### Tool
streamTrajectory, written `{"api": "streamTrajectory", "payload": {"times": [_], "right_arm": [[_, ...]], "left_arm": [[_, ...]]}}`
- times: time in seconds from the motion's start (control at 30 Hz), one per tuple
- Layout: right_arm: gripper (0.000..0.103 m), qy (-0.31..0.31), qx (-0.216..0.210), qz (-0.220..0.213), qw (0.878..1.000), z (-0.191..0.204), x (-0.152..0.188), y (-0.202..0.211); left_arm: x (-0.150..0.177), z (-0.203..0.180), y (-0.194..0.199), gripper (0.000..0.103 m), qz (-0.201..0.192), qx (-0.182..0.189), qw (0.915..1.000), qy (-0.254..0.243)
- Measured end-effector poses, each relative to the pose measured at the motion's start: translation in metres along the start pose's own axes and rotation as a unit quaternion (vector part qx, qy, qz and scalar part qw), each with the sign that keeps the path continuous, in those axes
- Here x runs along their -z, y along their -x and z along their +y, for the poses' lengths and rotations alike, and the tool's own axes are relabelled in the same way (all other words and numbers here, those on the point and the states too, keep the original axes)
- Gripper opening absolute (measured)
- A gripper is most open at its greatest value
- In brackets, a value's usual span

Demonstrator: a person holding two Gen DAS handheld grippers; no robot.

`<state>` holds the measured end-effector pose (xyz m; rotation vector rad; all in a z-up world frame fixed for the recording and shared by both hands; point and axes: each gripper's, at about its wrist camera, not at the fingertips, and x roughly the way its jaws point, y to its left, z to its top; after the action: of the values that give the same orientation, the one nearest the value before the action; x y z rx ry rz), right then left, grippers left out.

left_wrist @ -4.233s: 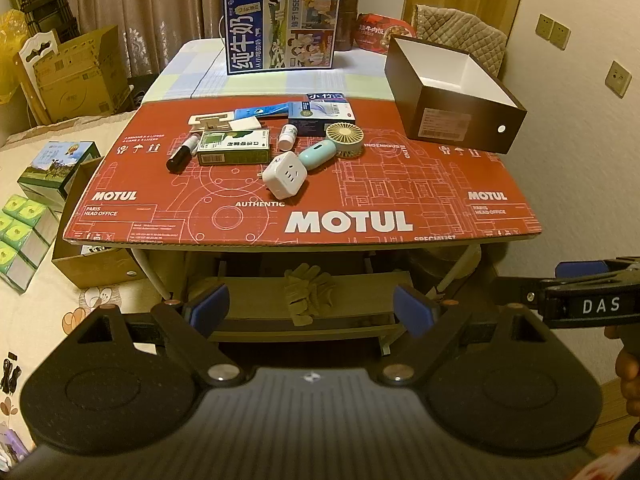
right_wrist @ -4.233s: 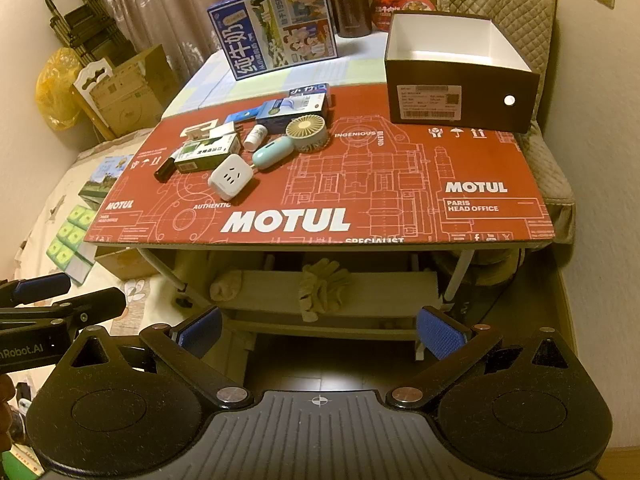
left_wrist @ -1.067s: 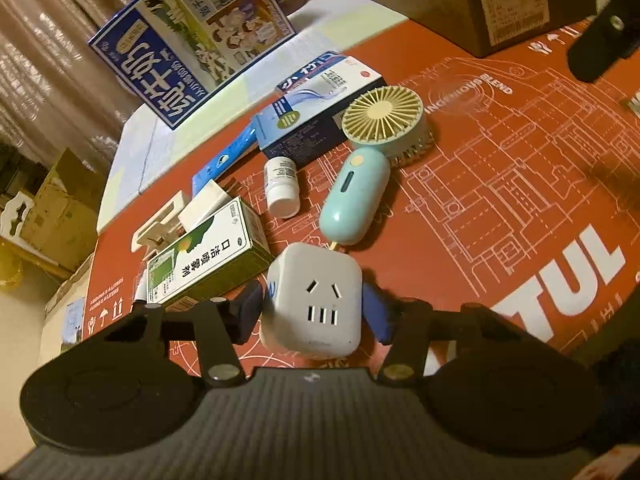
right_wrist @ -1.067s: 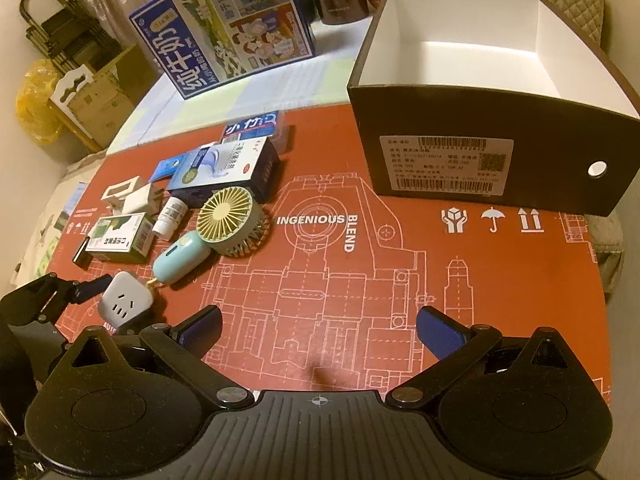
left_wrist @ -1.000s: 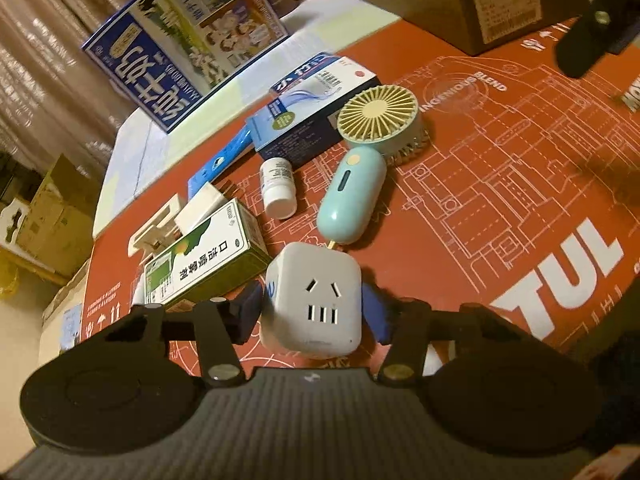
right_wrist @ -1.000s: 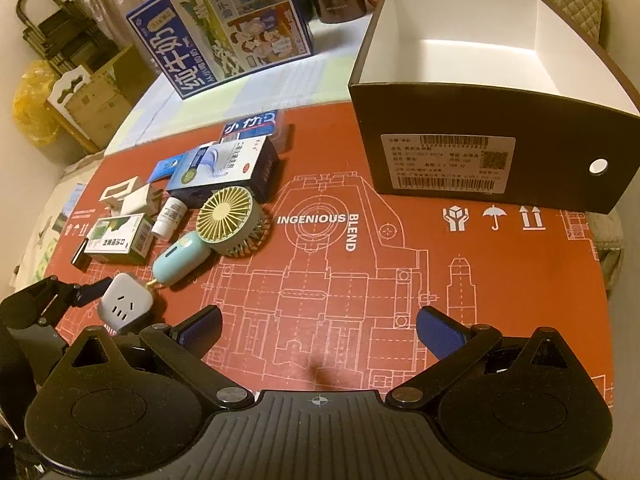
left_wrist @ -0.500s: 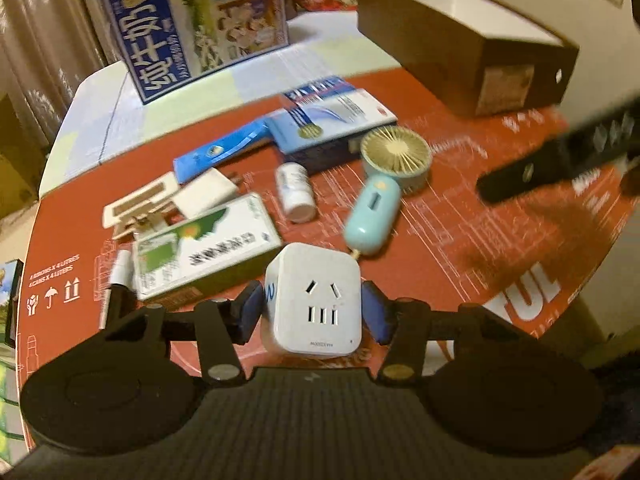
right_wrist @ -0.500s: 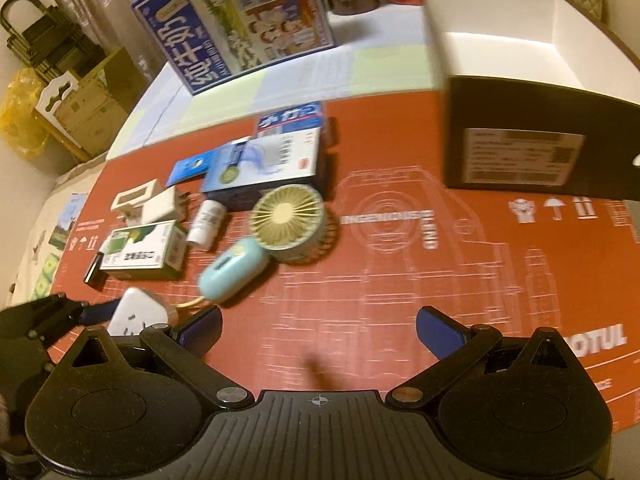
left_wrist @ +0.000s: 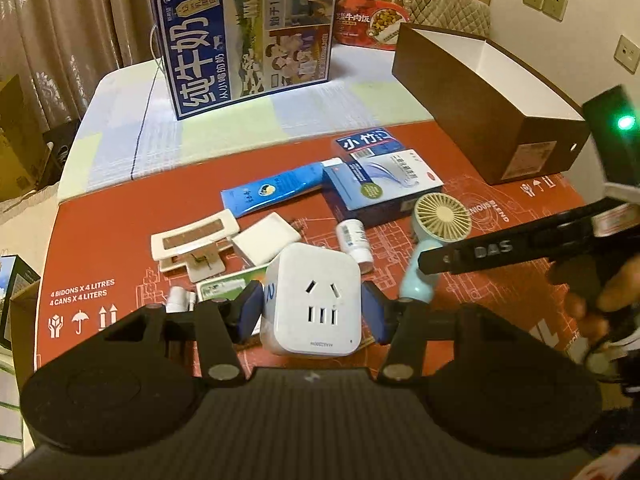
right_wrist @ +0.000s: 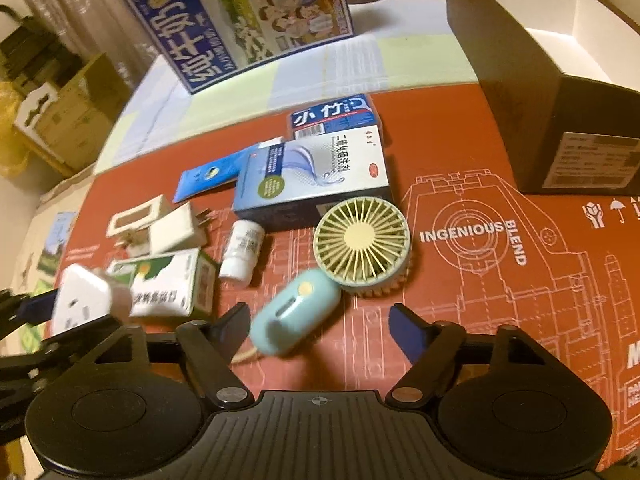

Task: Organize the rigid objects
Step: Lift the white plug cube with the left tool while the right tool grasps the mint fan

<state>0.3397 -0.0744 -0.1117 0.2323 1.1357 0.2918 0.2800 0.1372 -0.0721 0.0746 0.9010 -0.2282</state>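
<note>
— What has the left claw (left_wrist: 312,306) got?

— A white cube socket adapter (left_wrist: 314,300), pinched between its blue pads with the outlet face toward the camera. It looks raised off the red mat (left_wrist: 120,216) covering the bench, most likely so it clears the clutter on the way to the open brown box (left_wrist: 492,120) at the far right.

— And the right claw (right_wrist: 318,322)?

— Spread wide and holding nothing, hanging just above the handle of the mint handheld fan (right_wrist: 320,292). The jaws straddle that handle, which suggests it is the next pick.

— Why are the rest lying flat?

— The blue medicine box (right_wrist: 316,178), small white bottle (right_wrist: 242,254), green carton (right_wrist: 168,282) and white charger (right_wrist: 176,228) lie loose in one cluster, apparently awaiting sorting. The box sits well apart, its white inside showing nothing in the visible part.
</note>
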Motion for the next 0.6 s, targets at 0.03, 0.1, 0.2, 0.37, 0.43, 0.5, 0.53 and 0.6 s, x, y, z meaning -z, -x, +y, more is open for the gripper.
{"api": "streamTrajectory", "payload": {"times": [0.03,0.1,0.2,0.37,0.43,0.5,0.53,0.6], "right_arm": [[0.068,-0.006,0.007,0.001,1.000,0.001,-0.001,-0.005],[0.066,-0.018,0.011,0.003,1.000,0.000,-0.004,-0.013],[0.063,-0.031,0.016,0.007,0.999,-0.003,-0.004,-0.019],[0.059,-0.021,0.025,0.019,0.999,-0.011,-0.003,-0.014],[0.058,-0.010,0.030,0.017,0.999,-0.017,-0.001,-0.009],[0.058,0.009,0.040,0.010,0.999,-0.019,0.003,-0.004],[0.058,0.018,0.045,0.005,0.999,-0.019,0.005,-0.002],[0.058,0.032,0.054,-0.007,0.998,-0.017,0.006,-0.001]], "left_arm": [[-0.001,0.002,-0.001,0.049,0.001,0.001,1.0000,0.001],[-0.002,0.006,-0.002,0.049,0.003,0.004,1.0000,0.002],[-0.004,0.010,-0.006,0.049,0.007,0.006,1.0000,0.001],[-0.006,0.014,-0.010,0.049,0.011,0.013,0.9999,0.002],[-0.008,0.016,-0.012,0.049,0.012,0.015,0.9998,0.001],[-0.010,0.017,-0.014,0.049,0.012,0.017,0.9998,0.000],[-0.011,0.018,-0.015,0.049,0.012,0.018,0.9998,0.000],[-0.013,0.018,-0.017,0.049,0.013,0.020,0.9997,0.000]]}}
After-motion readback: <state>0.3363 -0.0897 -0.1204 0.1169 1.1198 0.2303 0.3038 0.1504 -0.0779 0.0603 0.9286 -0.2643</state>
